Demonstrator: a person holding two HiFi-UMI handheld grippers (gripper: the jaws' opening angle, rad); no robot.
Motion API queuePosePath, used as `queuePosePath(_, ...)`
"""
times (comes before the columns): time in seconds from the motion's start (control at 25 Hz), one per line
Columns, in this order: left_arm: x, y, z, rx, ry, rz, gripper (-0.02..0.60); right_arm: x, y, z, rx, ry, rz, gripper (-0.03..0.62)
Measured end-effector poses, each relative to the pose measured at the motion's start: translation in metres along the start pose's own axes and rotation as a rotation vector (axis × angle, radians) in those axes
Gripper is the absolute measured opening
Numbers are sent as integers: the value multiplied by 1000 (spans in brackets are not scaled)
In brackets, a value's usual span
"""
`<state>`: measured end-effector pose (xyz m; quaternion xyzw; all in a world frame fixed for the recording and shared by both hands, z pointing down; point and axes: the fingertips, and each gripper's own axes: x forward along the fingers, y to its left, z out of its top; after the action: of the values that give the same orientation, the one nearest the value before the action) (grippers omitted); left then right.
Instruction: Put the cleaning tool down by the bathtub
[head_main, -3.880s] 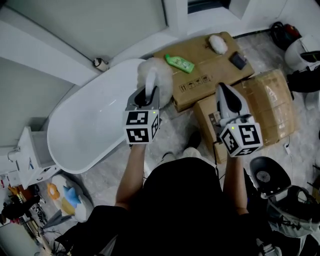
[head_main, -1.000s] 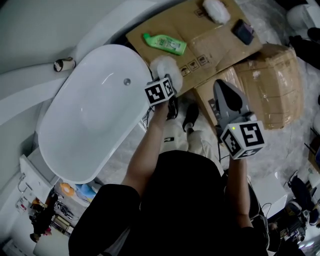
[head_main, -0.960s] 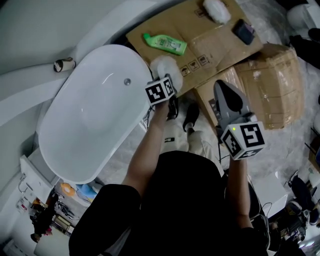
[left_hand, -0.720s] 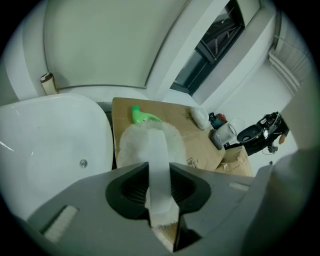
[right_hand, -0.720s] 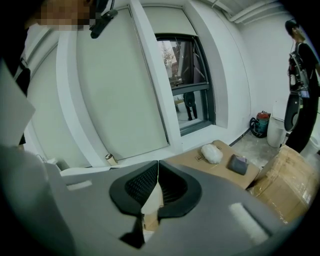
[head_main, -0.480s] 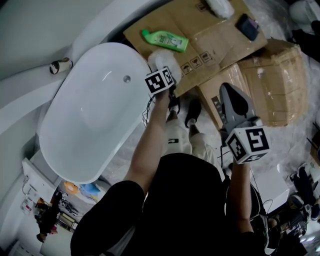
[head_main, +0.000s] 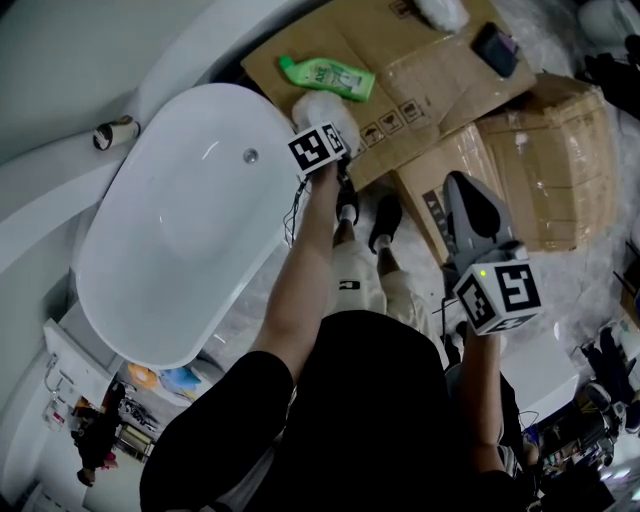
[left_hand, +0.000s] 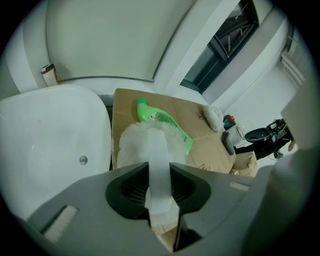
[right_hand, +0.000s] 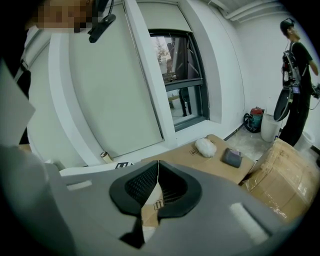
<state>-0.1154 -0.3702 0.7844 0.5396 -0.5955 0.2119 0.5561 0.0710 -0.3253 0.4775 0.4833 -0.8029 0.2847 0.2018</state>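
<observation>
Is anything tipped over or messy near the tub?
Yes. The green bottle lies on its side on the flat cardboard beside the bathtub, not standing up. No spill shows around it.

A pale room around us
We see a dark-framed window (right_hand: 177, 75) upper centre, cardboard boxes (head_main: 555, 150) at right, grey floor (right_hand: 252, 140).
</observation>
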Motion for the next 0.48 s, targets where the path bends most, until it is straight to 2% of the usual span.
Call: queuePosePath(0.48,21,7,-12,36,65,72,87,2,-10,-6,21,7,-12,11)
